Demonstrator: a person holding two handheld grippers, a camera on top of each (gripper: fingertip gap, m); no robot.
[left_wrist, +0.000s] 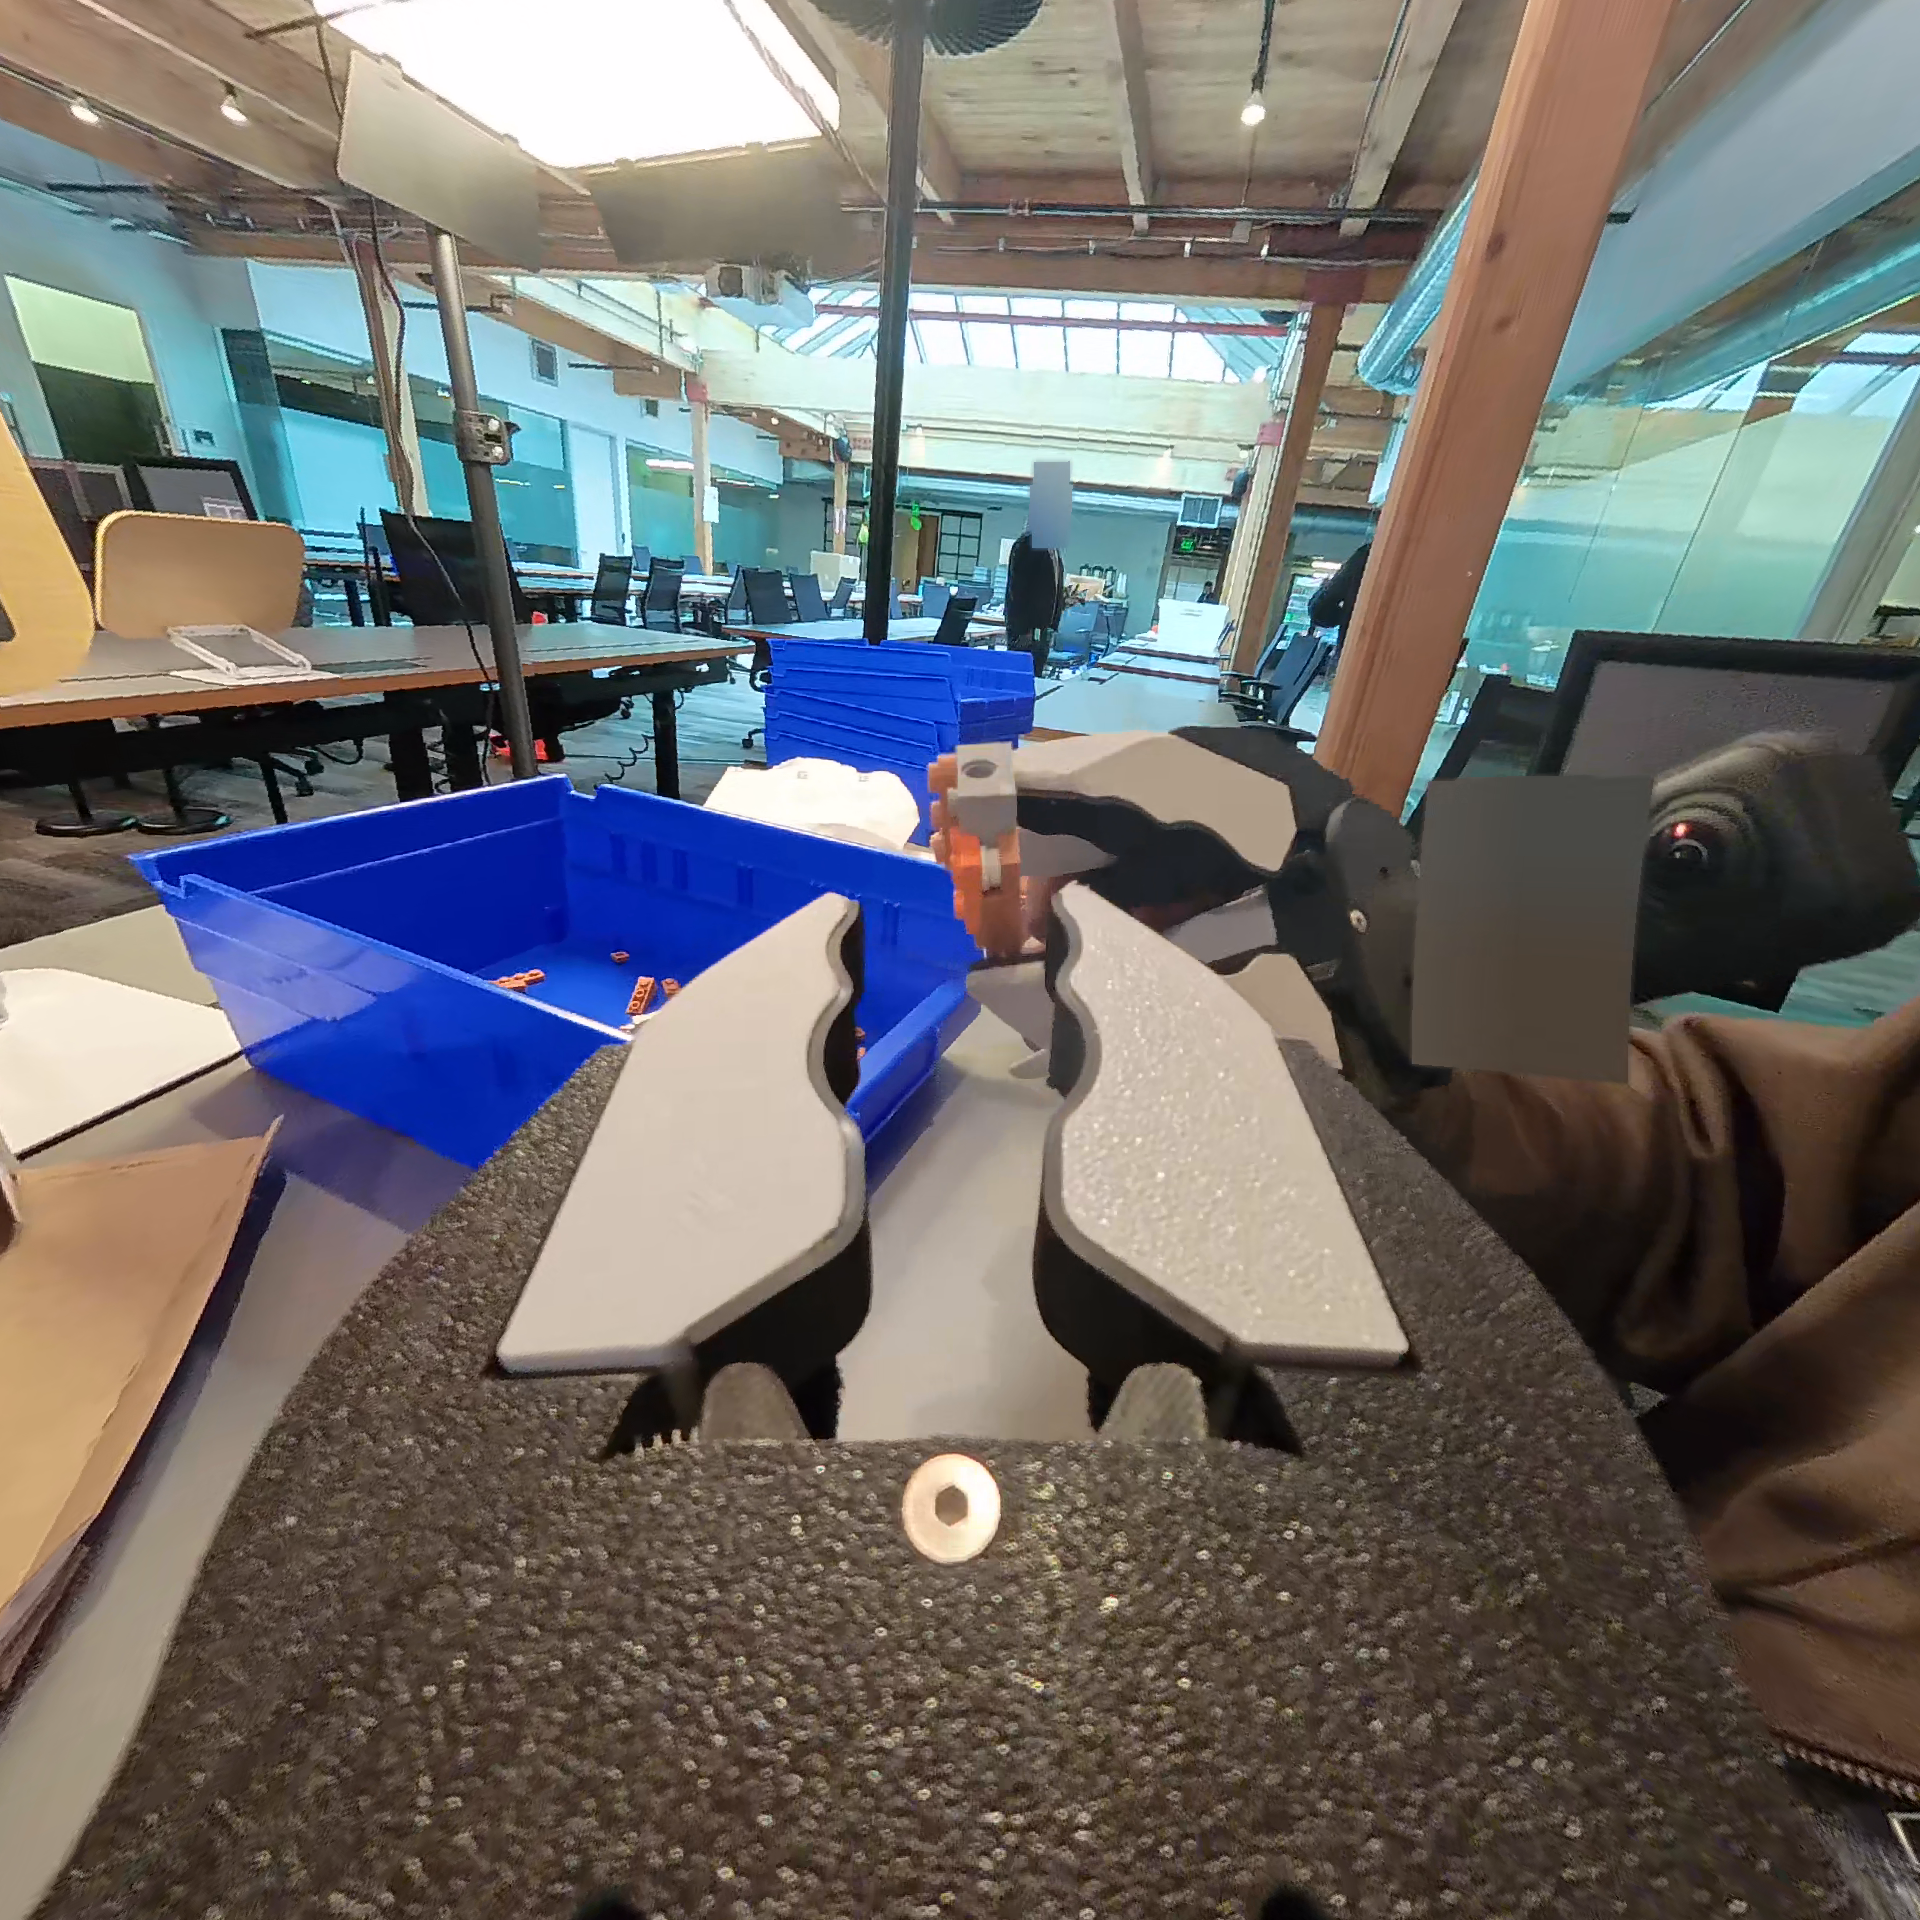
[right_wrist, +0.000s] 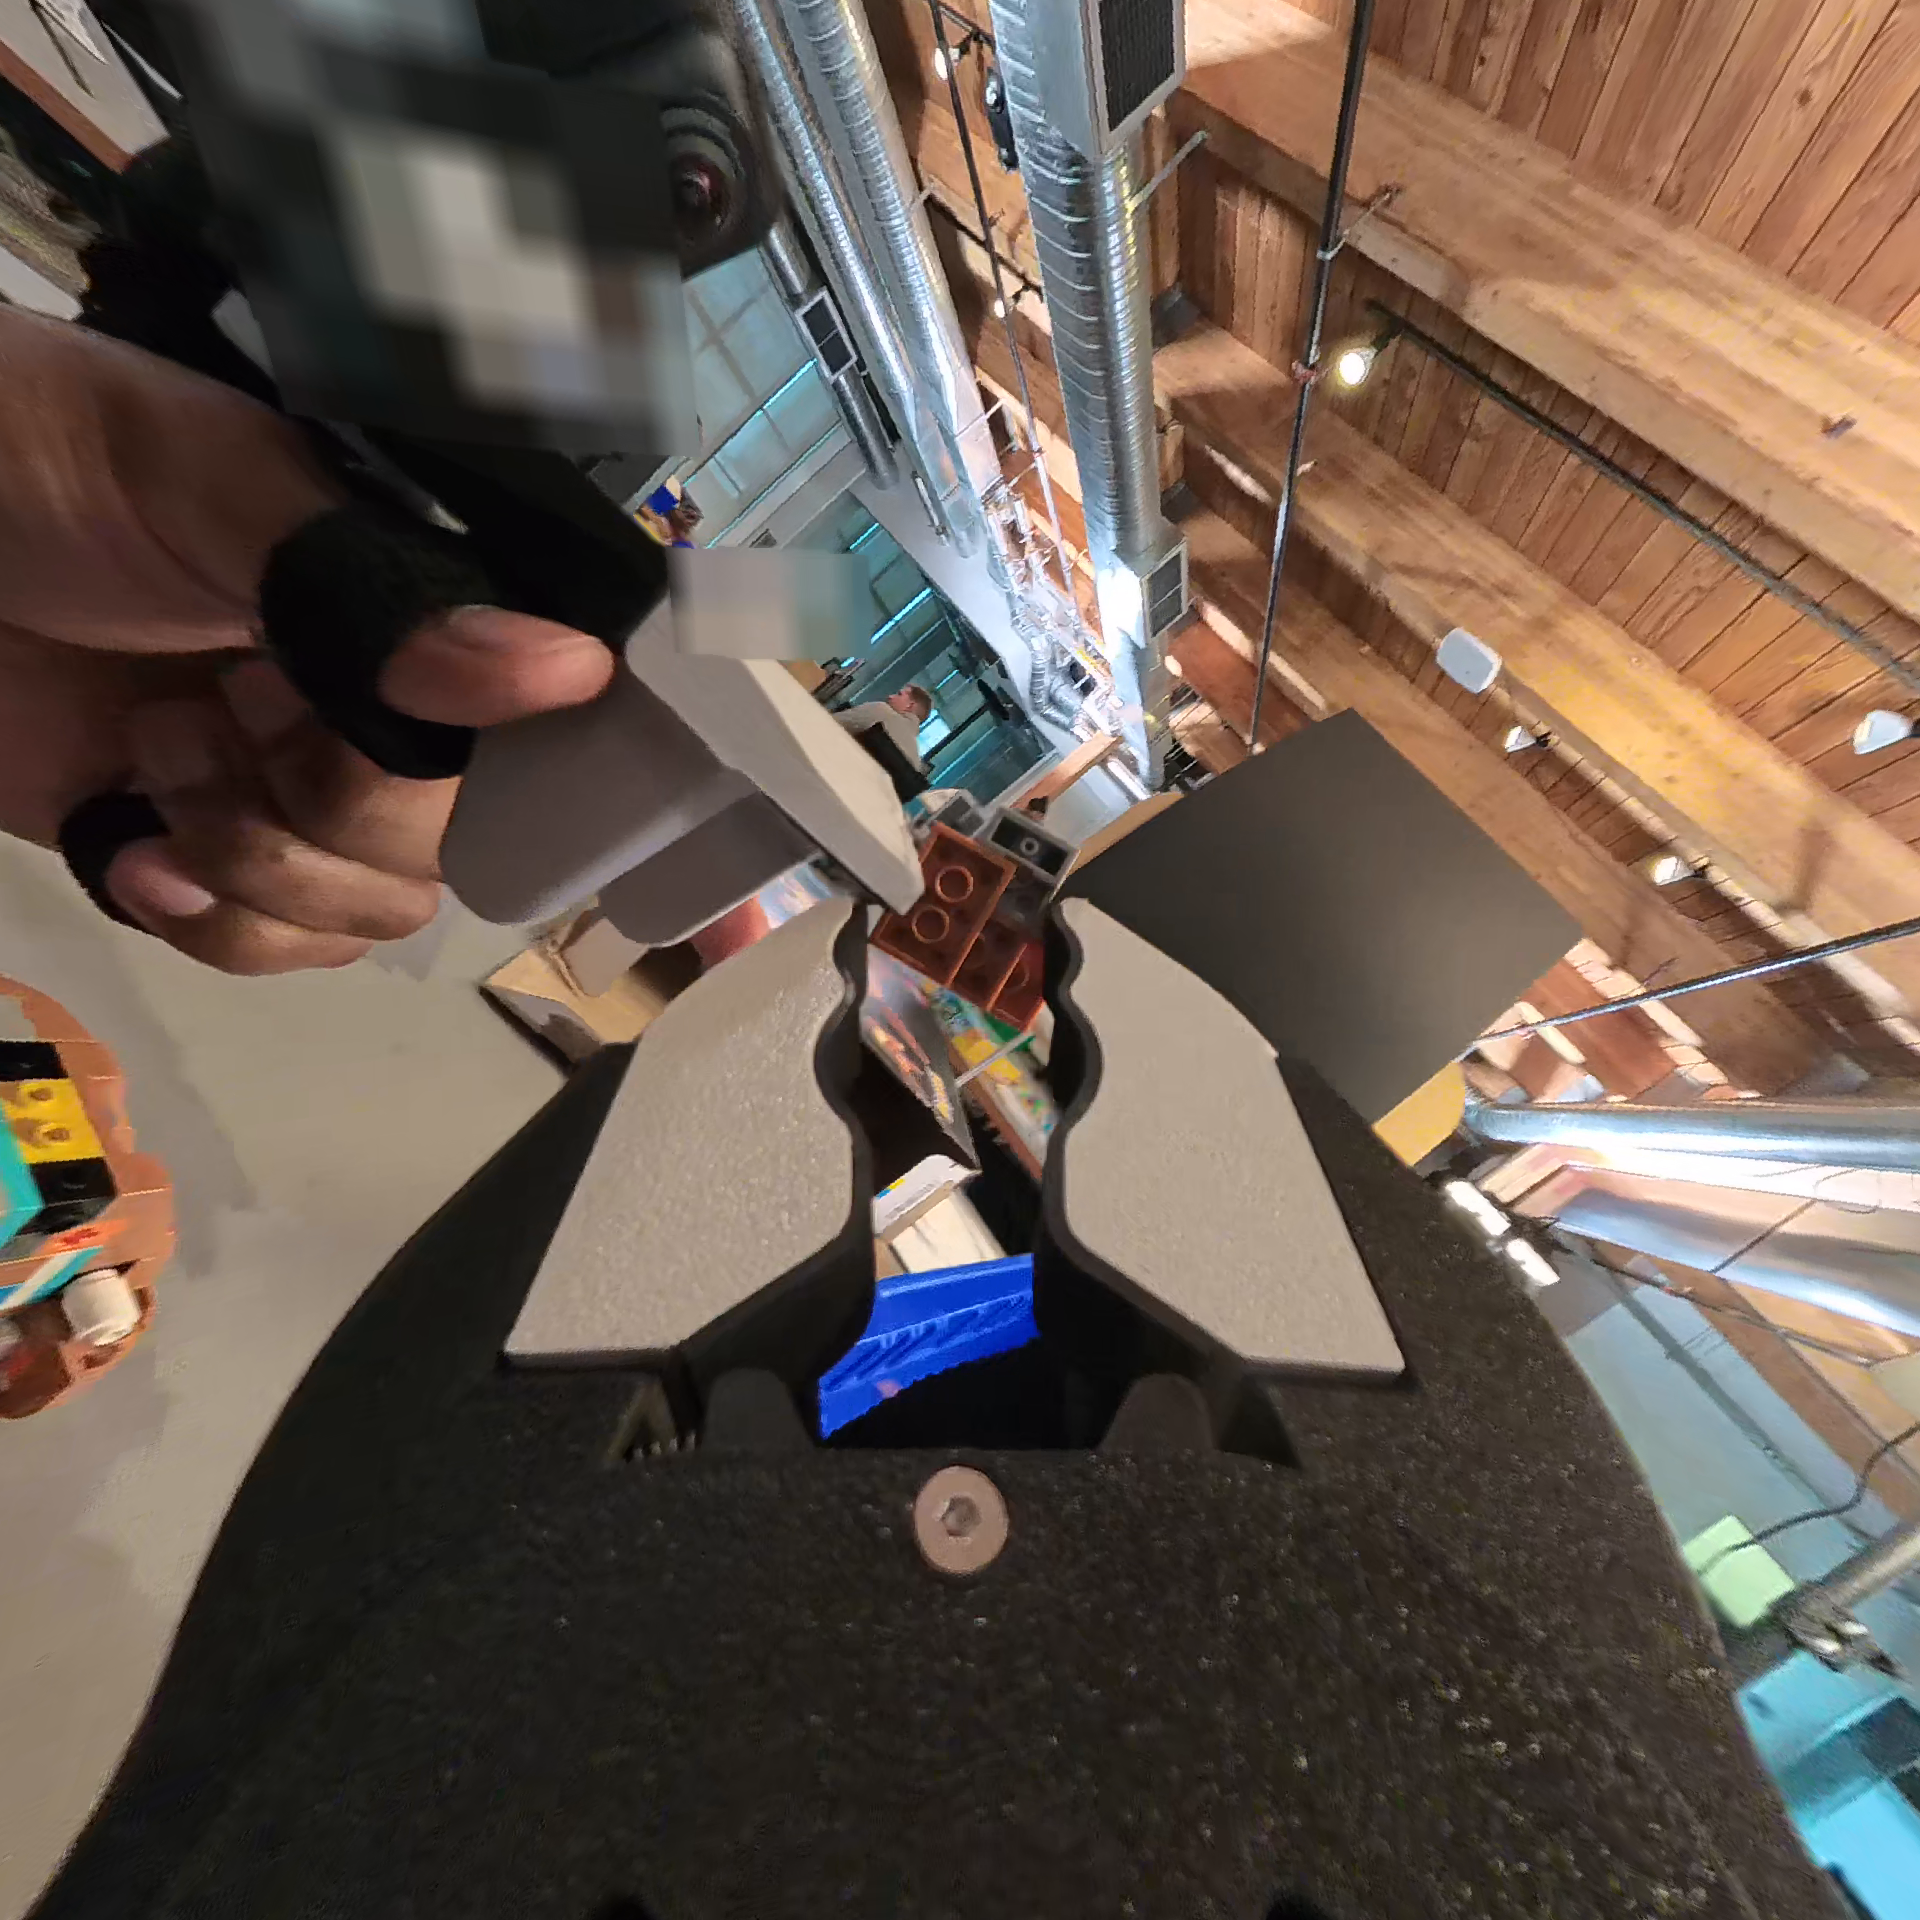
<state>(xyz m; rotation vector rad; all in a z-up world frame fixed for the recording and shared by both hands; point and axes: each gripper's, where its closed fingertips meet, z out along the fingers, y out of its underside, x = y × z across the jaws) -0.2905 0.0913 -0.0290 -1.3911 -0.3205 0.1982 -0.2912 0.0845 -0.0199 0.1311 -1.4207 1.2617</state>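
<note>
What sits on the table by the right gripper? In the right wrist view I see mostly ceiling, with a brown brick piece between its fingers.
Observer: A blue bin stands on the table, left of the brick assembly that the right gripper holds.
Operator: Anything in the bin?
Observer: A few small orange bricks lie loose on its floor.
Operator: Is the left gripper closed?
Observer: No. The left gripper is open, with its fingers apart and their tips close to the assembly.
</note>
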